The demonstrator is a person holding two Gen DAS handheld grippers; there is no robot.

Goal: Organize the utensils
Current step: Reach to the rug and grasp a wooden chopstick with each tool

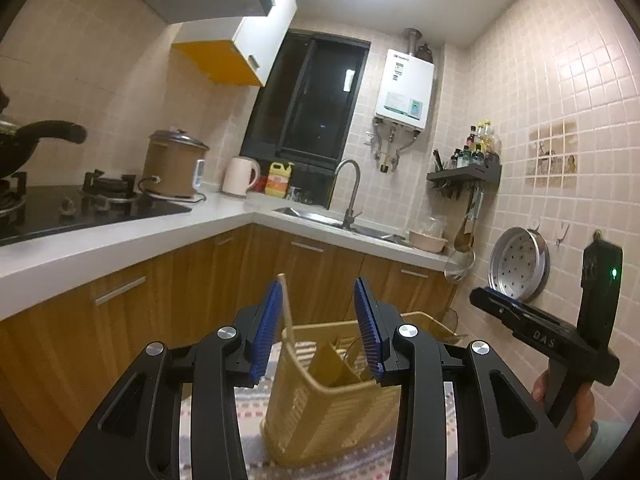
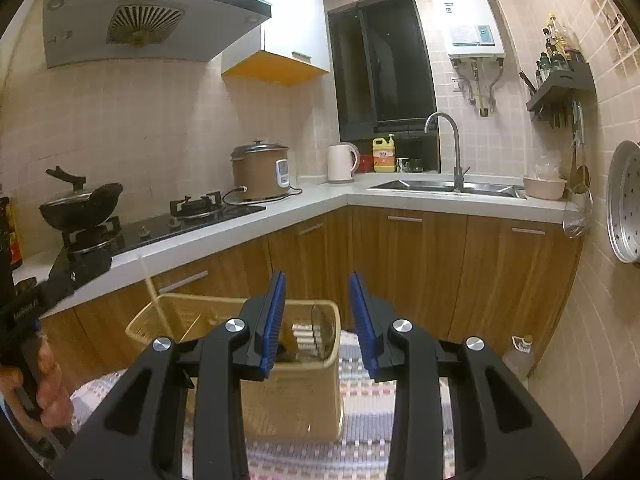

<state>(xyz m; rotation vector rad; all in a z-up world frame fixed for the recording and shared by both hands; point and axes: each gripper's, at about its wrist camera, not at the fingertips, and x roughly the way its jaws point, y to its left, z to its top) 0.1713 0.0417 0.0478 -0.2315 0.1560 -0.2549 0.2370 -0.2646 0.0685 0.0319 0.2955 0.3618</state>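
A tan plastic utensil basket [image 1: 320, 412] stands on a patterned cloth just below my left gripper [image 1: 318, 300]; a pale chopstick [image 1: 287, 312] sticks up out of it beside the left finger. The left gripper is open and empty. In the right wrist view the same basket [image 2: 296, 396] sits under my right gripper [image 2: 318, 292], which is open and empty; metal utensil handles [image 2: 306, 338] and a chopstick [image 2: 154, 300] show inside it. The right gripper's body also shows at the right of the left wrist view [image 1: 552, 340].
A white L-shaped counter [image 2: 460, 202] carries a gas hob [image 2: 188, 216], a wok [image 2: 80, 208], a rice cooker [image 2: 260, 172], a kettle [image 2: 342, 162] and a sink [image 2: 444, 186]. Wooden cabinets [image 2: 424, 272] stand below. A steamer tray [image 2: 624, 200] hangs on the right wall.
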